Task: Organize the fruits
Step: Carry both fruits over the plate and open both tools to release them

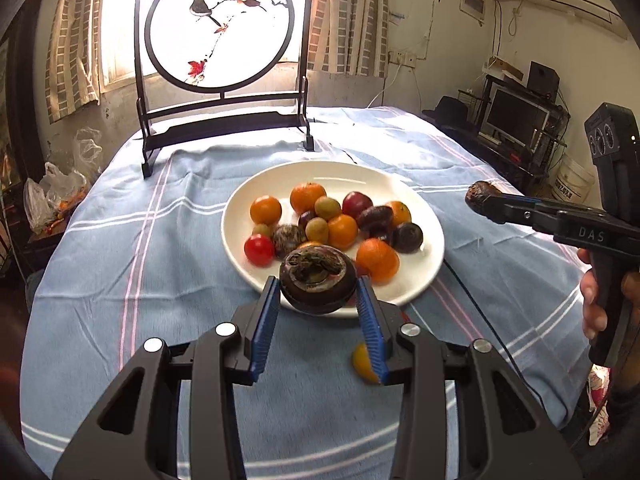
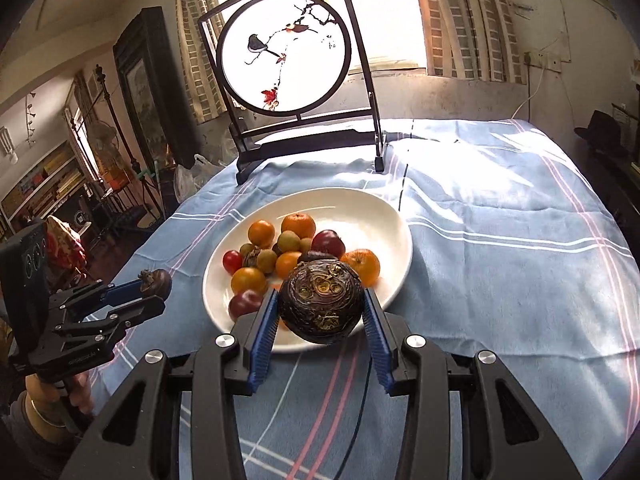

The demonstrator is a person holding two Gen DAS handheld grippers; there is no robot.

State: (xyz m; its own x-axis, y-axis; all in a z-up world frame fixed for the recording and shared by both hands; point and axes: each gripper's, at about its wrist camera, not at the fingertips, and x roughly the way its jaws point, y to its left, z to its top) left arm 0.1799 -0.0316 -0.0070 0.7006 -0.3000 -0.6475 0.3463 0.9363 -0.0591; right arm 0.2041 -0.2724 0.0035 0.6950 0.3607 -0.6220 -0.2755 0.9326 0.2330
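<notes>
A white plate (image 1: 240,216) on the blue cloth holds several small oranges, plums, a red tomato and green-brown fruits; it also shows in the right wrist view (image 2: 384,216). My left gripper (image 1: 318,294) is shut on a dark brown water chestnut (image 1: 318,282), held over the plate's near rim. My right gripper (image 2: 320,308) is shut on another dark water chestnut (image 2: 320,306), held above the plate's near edge. Each gripper shows in the other's view: the right gripper (image 1: 482,200) to the plate's right, the left gripper (image 2: 154,286) to its left.
A small orange fruit (image 1: 362,362) lies on the cloth just behind my left gripper's right finger. A black-framed round screen with a bird painting (image 1: 220,32) stands at the table's far end. A black cable (image 2: 360,408) runs across the cloth.
</notes>
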